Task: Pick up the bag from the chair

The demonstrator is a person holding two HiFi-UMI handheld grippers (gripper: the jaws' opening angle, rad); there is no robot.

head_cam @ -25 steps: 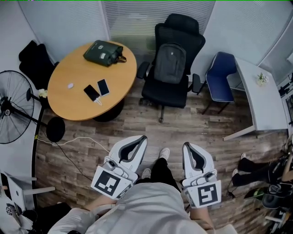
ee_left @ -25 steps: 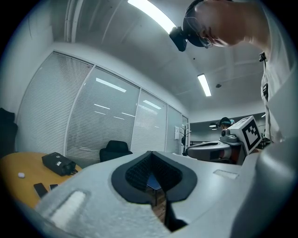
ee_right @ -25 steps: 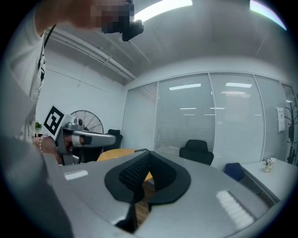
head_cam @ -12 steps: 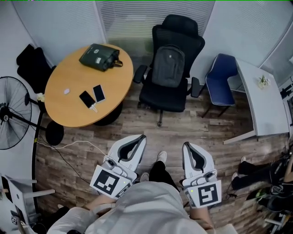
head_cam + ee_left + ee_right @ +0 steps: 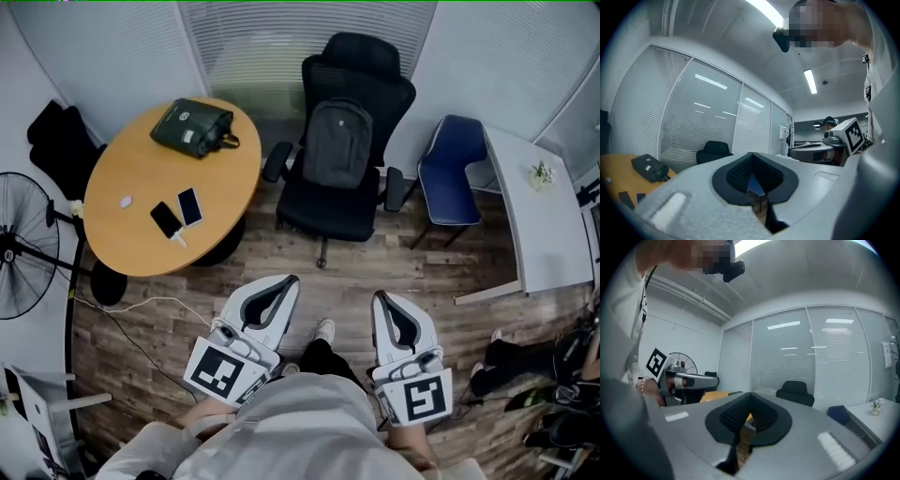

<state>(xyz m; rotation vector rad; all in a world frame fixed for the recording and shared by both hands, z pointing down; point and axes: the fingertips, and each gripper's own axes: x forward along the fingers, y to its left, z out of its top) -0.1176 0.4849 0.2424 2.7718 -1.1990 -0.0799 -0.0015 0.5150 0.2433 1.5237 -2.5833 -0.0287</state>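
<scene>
Head view | grey fabric backpack [image 5: 338, 142] leaning in black swivel chair [image 5: 323, 208] | left gripper [image 5: 292, 281], right gripper [image 5: 379, 298] hanging well apart from it, jaws closed, empty | risk: nudged chair rolling away.

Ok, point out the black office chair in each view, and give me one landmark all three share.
Head view: black office chair top centre, a grey backpack on it.
Left gripper view: left of centre, only its top showing, before the blinds.
Right gripper view: right of centre, before the blinds.
Shared landmark: the round wooden table, to the chair's left in every view.
</scene>
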